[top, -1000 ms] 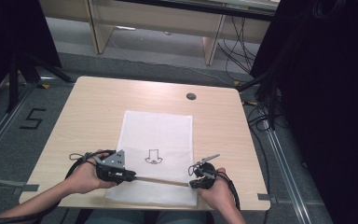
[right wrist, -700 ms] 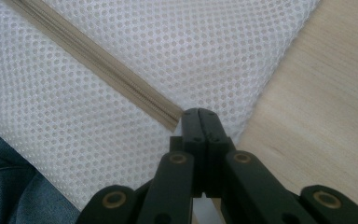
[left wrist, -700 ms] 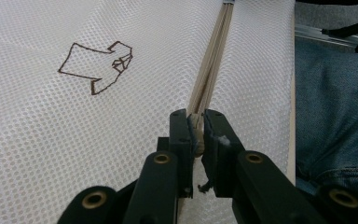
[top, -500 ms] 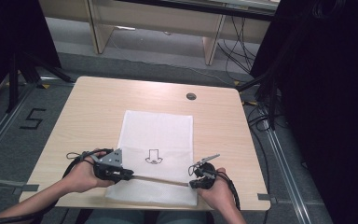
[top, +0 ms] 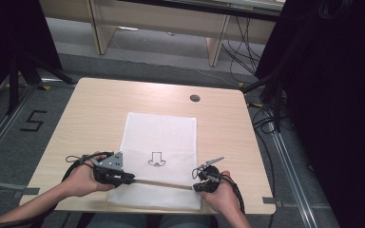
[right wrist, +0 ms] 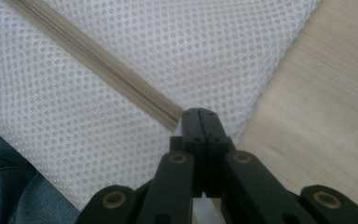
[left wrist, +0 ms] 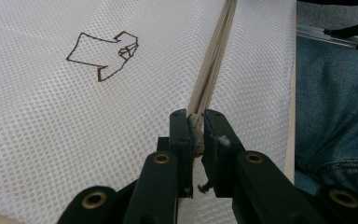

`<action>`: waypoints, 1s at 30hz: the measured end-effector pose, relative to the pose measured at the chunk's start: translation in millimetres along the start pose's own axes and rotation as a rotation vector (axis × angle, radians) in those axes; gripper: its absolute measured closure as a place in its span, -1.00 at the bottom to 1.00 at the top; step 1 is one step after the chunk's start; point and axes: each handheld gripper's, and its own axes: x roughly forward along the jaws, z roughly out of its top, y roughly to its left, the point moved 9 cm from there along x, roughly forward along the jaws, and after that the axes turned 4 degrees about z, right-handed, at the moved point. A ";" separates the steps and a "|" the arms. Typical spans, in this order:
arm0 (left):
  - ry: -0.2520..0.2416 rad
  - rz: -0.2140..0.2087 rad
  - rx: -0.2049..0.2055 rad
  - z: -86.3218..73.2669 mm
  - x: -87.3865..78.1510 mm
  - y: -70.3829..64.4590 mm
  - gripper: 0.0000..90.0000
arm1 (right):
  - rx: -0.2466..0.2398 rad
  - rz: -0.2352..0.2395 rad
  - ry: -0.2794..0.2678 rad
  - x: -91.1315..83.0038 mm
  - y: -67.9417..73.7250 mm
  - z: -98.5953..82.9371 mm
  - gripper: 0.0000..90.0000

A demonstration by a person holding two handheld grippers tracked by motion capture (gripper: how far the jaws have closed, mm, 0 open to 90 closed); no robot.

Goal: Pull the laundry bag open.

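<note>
**Both grippers pinch the zipper on the white mesh bag**

I see a white mesh bag [top: 160,142] lying flat on the wooden table [top: 90,109], near the edge by me. It has a small brown drawing [top: 156,158] in its middle. A tan zipper [top: 164,183] runs across the bag close to its near edge.

My left hand [top: 81,176] lies low on the table at the left side of the bag, with the forearm coming in from the bottom left. It holds the left gripper [left wrist: 196,127] pointing to the right along the zipper. Its jaws are squeezed on the zipper pull [left wrist: 196,130], which sits between them.

My right hand [top: 221,194] lies at the right end of the zipper, near the bag's right edge. It holds the right gripper [right wrist: 200,116] pointing in toward the bag. Its jaws are pressed tight together on the mesh right at the zipper's end.

The zipper runs in a straight line between the two grippers.
</note>
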 end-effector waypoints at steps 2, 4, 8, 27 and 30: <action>0.002 -0.003 0.000 -0.3 -0.6 0.1 0.82 | -0.001 -0.002 -0.002 0.0 -0.2 0.0 1.00; 0.005 0.001 0.004 -1.1 -0.6 0.2 0.82 | 0.000 -0.002 -0.001 0.0 -0.2 0.0 1.00; 0.010 0.014 -0.001 -5.0 -4.9 4.4 0.82 | 0.000 -0.001 -0.002 0.0 -0.2 0.0 1.00; -0.004 0.011 -0.021 -8.4 -10.2 3.7 0.82 | 0.000 0.000 -0.002 0.0 -0.1 0.0 1.00; -0.006 0.010 -0.024 -8.5 -10.3 3.5 0.82 | 0.000 0.000 -0.002 0.0 -0.2 0.1 1.00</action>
